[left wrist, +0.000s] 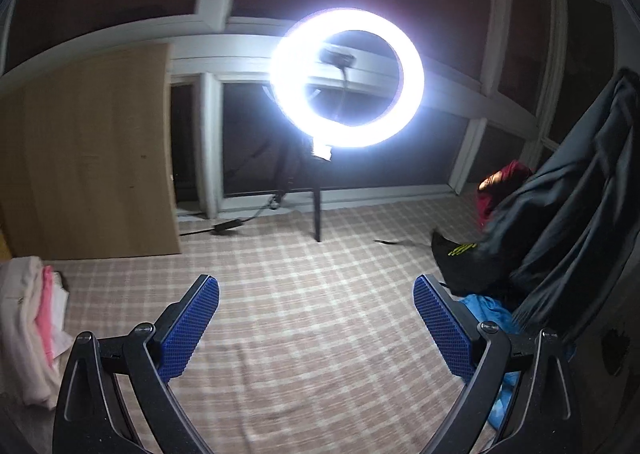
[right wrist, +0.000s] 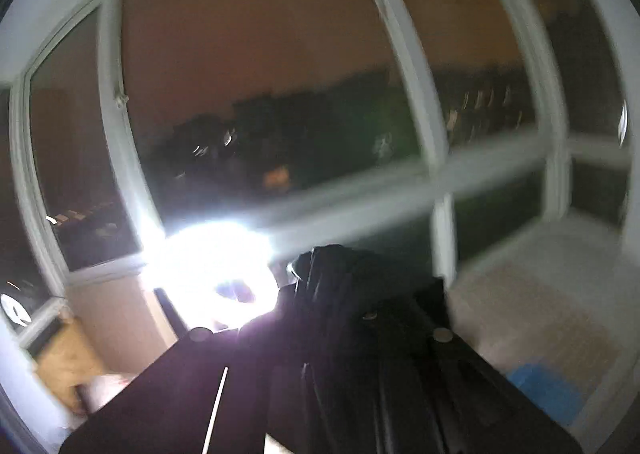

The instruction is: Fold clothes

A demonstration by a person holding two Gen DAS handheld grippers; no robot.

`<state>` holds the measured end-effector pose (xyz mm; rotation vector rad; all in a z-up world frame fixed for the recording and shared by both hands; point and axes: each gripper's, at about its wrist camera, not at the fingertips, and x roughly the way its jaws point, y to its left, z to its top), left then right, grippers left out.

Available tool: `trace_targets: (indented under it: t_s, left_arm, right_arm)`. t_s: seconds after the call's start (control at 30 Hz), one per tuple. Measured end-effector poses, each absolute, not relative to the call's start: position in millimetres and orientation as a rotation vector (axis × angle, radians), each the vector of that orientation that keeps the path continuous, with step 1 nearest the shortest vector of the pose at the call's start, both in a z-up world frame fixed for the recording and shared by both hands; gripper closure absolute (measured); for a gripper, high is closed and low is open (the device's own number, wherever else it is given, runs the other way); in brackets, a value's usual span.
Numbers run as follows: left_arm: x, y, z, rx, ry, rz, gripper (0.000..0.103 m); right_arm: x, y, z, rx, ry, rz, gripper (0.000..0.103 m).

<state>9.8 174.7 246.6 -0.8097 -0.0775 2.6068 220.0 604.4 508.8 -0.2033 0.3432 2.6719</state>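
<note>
Left fingers (left wrist: 316, 294) spread, empty, over checked bed cover (left wrist: 304, 334) | right fingers (right wrist: 336, 274) pinching dark garment (right wrist: 360, 354) | folded stack (left wrist: 36, 326) at 9 o'clock | ring light (left wrist: 346, 81) at 12

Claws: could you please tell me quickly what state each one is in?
Left claw: open, empty.
Right claw: shut on dark hanging garment.

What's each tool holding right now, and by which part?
Left tool: open, nothing held. Right tool: shut on the dark grey fabric garment, which hangs from it; which part of the garment cannot be told.
</note>
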Motion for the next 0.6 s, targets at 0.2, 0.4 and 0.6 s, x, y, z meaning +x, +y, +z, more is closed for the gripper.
trace_targets:
  t_s: [0.2,0.4,0.6]
  left_arm:
    - [20.3,126.8,251.2,-0.785,-0.065,2.663,0.004]
    - [20.4,85.9,265.1,-0.765,-0.075,2.726,0.005]
    - [25.8,48.9,270.8,-0.762,-0.017,2.808,0.004]
  right_arm:
    - [196.5,603.9,464.3,-0.496,0.490,2.571,0.097]
    - [173.3,484.2,505.0,-0.497,0.291,2.818,0.097]
    - [72.9,363.3,470.6,-0.786,0.304,3.099,0.089]
